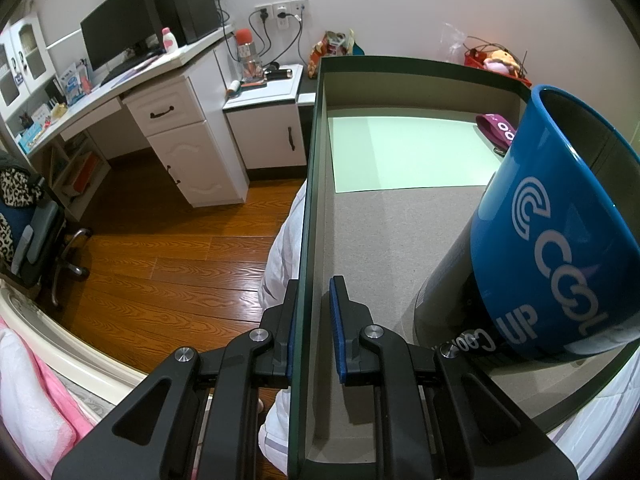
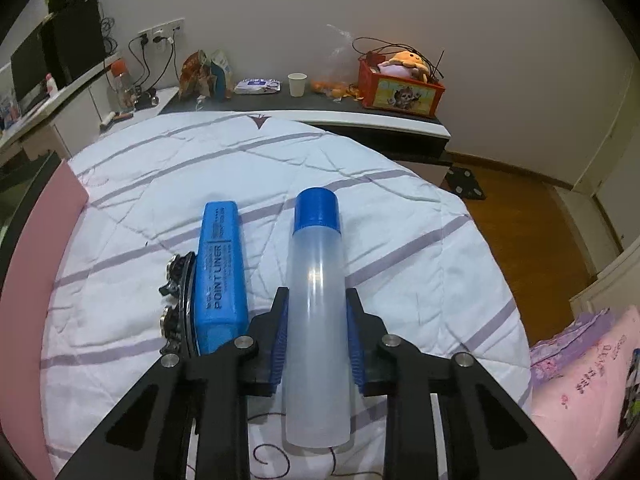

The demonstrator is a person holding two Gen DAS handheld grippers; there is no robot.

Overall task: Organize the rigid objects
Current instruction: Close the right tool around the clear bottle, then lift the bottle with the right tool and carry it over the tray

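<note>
blue mug (image 1: 552, 224) left view only, clear bottle (image 2: 316, 320) right

The blue mug (image 1: 552, 216), just right of the left jaws, carries a white arc logo and the word "COOL", with "up" sideways below it. The blue case (image 2: 220, 276), just left of the right jaws, reads "POINT LINER"; its smaller print is illegible.

I see the mug (image 1: 552, 224) inside the box (image 1: 310, 184), at its right side. On the bed (image 2: 400, 216), the case (image 2: 220, 272) lies left of the bottle (image 2: 316, 300).
</note>
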